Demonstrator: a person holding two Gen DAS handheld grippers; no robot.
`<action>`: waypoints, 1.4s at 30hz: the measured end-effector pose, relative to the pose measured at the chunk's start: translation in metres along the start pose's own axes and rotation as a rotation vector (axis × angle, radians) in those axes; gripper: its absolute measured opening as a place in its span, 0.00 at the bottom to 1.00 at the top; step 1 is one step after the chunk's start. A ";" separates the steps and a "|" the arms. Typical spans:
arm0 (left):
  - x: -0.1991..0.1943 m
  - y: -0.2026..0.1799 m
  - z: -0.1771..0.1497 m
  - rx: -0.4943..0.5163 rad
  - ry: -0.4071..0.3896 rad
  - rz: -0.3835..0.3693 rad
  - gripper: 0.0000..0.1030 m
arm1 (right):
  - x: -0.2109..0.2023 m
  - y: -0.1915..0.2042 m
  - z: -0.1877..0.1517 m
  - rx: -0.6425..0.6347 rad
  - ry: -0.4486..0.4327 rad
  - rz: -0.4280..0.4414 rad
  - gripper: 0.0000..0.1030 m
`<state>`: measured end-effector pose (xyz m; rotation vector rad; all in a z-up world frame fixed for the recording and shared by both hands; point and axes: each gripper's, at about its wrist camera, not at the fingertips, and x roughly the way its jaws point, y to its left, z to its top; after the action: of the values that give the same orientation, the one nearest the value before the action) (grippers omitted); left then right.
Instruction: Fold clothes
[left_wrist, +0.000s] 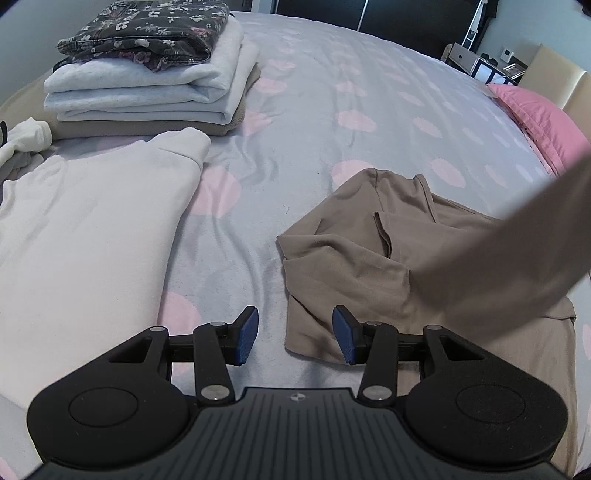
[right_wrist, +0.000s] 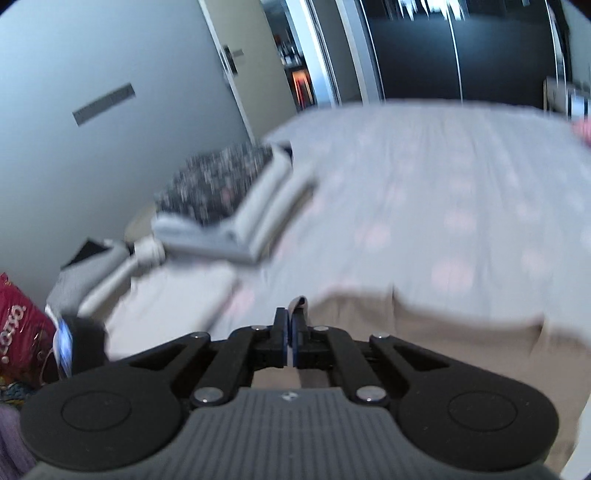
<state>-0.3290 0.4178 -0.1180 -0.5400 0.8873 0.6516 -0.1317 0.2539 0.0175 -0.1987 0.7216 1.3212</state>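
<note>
Tan garment (left_wrist: 354, 236) on the bed (left_wrist: 369, 92): right tool (right_wrist: 288, 325) pinches its edge (blurred), left tool (left_wrist: 294, 332) spread apart.

Left gripper (left_wrist: 295, 334) agape, right gripper (right_wrist: 289, 334) clamped.

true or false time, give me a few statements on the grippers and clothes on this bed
1. The left gripper is open, holding nothing. True.
2. The right gripper is wide open. False: it is shut on a strip of the crumpled tan garment.
3. The dark floral folded garment tops the stack of folded clothes. True.
4. The tan garment is neatly folded. False: it lies rumpled on the grey pink-spotted bedsheet.
5. A white sweatshirt lies left of the tan garment. True.
</note>
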 end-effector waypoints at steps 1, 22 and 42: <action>0.000 0.000 0.001 -0.005 0.001 0.002 0.41 | -0.004 0.005 0.014 -0.024 -0.026 -0.012 0.03; 0.004 -0.018 -0.005 0.080 0.000 -0.025 0.41 | -0.089 -0.087 0.065 0.116 -0.180 -0.341 0.03; 0.094 -0.042 0.062 -0.029 0.060 -0.149 0.36 | -0.035 -0.258 -0.067 0.414 0.048 -0.485 0.03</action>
<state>-0.2224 0.4580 -0.1572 -0.6479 0.8858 0.5158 0.0805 0.1221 -0.0806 -0.0636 0.9045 0.6907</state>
